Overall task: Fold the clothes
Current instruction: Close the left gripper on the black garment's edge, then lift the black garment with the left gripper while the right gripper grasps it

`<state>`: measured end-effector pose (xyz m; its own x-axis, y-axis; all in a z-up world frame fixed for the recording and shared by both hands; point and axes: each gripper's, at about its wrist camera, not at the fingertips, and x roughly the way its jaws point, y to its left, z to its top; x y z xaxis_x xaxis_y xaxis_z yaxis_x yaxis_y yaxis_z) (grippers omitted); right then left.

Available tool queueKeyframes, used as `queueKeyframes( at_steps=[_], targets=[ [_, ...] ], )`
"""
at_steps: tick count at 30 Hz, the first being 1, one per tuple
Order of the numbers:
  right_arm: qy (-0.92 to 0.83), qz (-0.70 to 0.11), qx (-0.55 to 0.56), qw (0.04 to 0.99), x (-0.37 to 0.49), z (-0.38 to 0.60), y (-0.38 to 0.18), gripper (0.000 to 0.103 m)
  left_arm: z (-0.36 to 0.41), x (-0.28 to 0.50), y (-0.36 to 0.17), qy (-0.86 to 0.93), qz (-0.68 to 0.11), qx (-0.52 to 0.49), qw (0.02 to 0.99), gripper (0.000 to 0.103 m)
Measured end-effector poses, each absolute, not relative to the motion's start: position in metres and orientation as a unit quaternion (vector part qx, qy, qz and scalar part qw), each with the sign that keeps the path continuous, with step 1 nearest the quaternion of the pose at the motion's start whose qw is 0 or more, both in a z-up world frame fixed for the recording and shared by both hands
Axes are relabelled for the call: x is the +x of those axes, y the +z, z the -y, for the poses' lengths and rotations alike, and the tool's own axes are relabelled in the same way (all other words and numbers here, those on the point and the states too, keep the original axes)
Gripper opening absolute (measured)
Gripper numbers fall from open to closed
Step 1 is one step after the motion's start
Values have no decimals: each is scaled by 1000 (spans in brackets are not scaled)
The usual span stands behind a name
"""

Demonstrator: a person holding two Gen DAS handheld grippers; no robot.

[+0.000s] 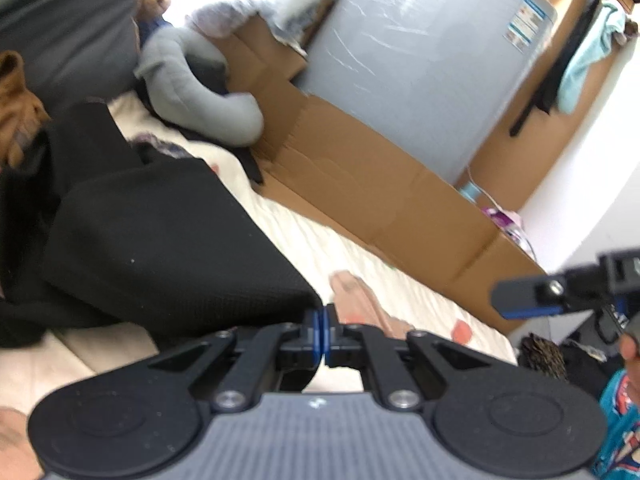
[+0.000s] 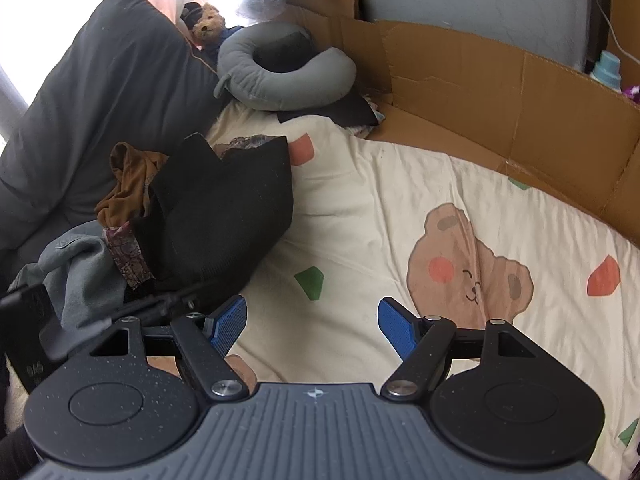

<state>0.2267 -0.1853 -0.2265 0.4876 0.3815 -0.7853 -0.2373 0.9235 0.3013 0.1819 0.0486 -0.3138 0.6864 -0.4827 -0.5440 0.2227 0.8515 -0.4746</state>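
A black knit garment (image 1: 160,240) lies bunched on the cream bed sheet, with one corner drawn toward me. My left gripper (image 1: 322,318) is shut, and that corner sits pinched between its blue pads. In the right wrist view the same black garment (image 2: 224,208) stands raised at the left, beside a heap of other clothes. My right gripper (image 2: 312,320) is open above bare sheet, with nothing between its fingers. It also shows at the right edge of the left wrist view as the right gripper (image 1: 524,300), apart from the garment.
A brown garment (image 2: 132,184), a patterned cloth (image 2: 124,256) and a grey-blue garment (image 2: 80,272) are heaped left of the black one. A dark grey pillow (image 2: 100,100), a grey neck pillow (image 2: 280,76) and a cardboard wall (image 2: 500,92) border the bear-print sheet (image 2: 400,184).
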Motion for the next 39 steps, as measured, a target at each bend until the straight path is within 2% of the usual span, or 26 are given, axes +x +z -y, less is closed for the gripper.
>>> queueKeyframes(
  at_steps=[9, 19, 27, 31, 33, 37, 39],
  targets=[
    [179, -499, 115, 840, 223, 199, -263, 77, -13, 160, -330, -248, -375, -180, 875, 1],
    [198, -534, 179, 802, 218, 217, -310, 77, 13, 140, -334, -312, -373, -184, 855, 0],
    [238, -536, 243, 772, 217, 224, -359, 52, 27, 128, -340, -334, -372, -174, 848, 0],
    [246, -540, 258, 762, 216, 225, -376, 18, 26, 127, -345, -337, -391, -165, 841, 0],
    [244, -543, 258, 761, 215, 226, -382, 8, 24, 125, -344, -345, -404, -164, 832, 0],
    [237, -536, 260, 768, 214, 239, -385, 7, 18, 116, -345, -326, -420, -119, 838, 17],
    [237, -528, 256, 774, 213, 245, -384, 7, 7, 117, -349, -302, -429, -113, 844, 33]
  ],
)
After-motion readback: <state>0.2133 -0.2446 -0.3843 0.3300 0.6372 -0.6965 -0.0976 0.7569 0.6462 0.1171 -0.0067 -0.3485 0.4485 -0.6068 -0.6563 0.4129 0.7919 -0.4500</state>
